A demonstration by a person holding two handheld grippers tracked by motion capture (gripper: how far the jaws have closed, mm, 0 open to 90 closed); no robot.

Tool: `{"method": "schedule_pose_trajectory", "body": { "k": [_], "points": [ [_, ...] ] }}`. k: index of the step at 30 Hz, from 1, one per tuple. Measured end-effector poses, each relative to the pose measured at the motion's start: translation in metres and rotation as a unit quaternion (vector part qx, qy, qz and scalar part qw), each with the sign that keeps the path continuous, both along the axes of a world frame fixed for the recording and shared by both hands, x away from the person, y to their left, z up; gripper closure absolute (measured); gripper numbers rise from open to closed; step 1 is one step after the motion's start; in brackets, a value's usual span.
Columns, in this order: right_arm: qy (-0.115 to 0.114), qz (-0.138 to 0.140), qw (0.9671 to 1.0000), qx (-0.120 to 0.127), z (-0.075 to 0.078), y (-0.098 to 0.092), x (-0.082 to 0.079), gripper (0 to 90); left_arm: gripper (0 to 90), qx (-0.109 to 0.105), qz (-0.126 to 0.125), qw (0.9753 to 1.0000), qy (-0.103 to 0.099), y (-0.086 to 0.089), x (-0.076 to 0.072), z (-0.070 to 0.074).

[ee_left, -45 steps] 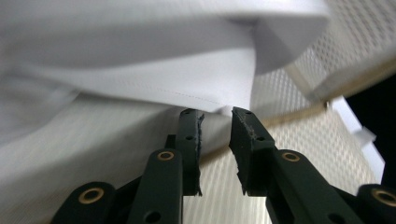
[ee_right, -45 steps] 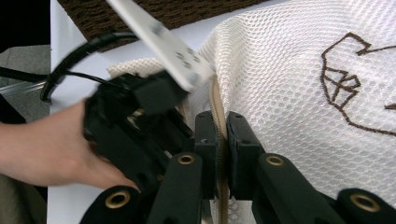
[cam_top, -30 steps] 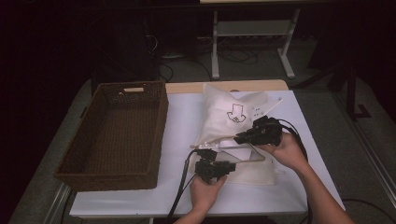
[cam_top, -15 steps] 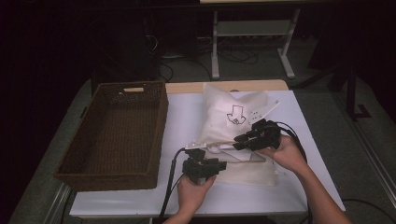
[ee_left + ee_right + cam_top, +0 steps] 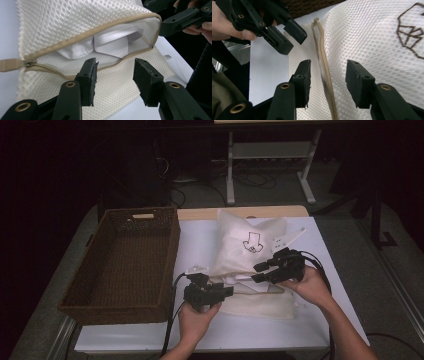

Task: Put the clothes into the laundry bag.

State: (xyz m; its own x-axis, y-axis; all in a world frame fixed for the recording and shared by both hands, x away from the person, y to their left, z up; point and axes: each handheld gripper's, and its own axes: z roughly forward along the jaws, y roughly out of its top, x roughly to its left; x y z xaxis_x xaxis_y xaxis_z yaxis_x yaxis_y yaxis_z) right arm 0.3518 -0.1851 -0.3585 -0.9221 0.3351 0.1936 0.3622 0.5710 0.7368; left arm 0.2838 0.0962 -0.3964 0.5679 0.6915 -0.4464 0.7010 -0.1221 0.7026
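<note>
Wicker basket (image 5: pixel 125 262) occupies the left of the table (image 5: pixel 320 265), dark brown, with a slot handle in its far wall; I see nothing in it. Moving right, my left gripper (image 5: pixel 227 291) sits at the near centre, jaws parted moderately and holding nothing. In the left gripper view its pads flank the near lip of the bag's mouth without touching it.

The mesh laundry bag (image 5: pixel 240 250) lies centre-right on the table, just right of the basket. Its tan zipper (image 5: pixel 82 37) is run open across most of the mouth, and folded white cloth (image 5: pixel 112 45) shows inside (I cannot tell what garment). Right of that, my right gripper (image 5: pixel 259 271) rests over the bag's near edge, also open and empty; in the right gripper view the zipper tape (image 5: pixel 324 72) runs up between its jaws, clear of both pads.

Handling judgement: the bag is light, soft and limp. The mesh will sag and stretch under a pinch, and thin netting may slip from the pads. The firmest hold is the stitched zipper tape or the hemmed lip of the mouth. Pulling on open mesh risks snagging it.

Markings: a dark outline drawing (image 5: pixel 252 242) is printed on the bag's upper face. I can read no lettering or brand on it. A small white tag (image 5: pixel 290 237) lies off the bag's far right corner, illegible.
</note>
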Motion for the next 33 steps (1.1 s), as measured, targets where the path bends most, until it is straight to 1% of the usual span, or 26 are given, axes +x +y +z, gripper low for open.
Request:
{"method": "schedule_pose_trajectory", "body": {
  "k": [6,9,14,18,21,33],
  "points": [
    [0.001,-0.011,0.9999,0.006,0.002,-0.005,0.000,51.4,51.5,0.011,-0.003,0.9999,-0.007,0.004,0.001,0.005],
    [0.001,-0.015,0.9998,0.010,0.003,-0.007,0.000,50.4,50.9,0.010,0.000,0.9999,-0.008,0.006,0.002,0.008],
    [-0.001,-0.021,0.9997,0.014,0.004,-0.011,-0.001,49.7,49.7,0.018,0.000,0.9998,-0.010,0.009,0.002,0.011],
    [0.001,-0.030,0.9994,0.016,0.005,-0.017,-0.001,48.7,48.9,0.020,0.002,0.9997,-0.012,0.013,0.003,0.013],
    [-0.003,-0.034,0.9993,0.018,0.005,-0.021,-0.002,48.2,48.2,0.020,0.004,0.9997,-0.012,0.016,0.004,0.014],
    [-0.006,-0.052,0.9985,0.015,0.006,-0.039,-0.009,45.4,43.7,0.030,0.007,0.9994,-0.016,0.027,0.003,0.018]
  ]
}}
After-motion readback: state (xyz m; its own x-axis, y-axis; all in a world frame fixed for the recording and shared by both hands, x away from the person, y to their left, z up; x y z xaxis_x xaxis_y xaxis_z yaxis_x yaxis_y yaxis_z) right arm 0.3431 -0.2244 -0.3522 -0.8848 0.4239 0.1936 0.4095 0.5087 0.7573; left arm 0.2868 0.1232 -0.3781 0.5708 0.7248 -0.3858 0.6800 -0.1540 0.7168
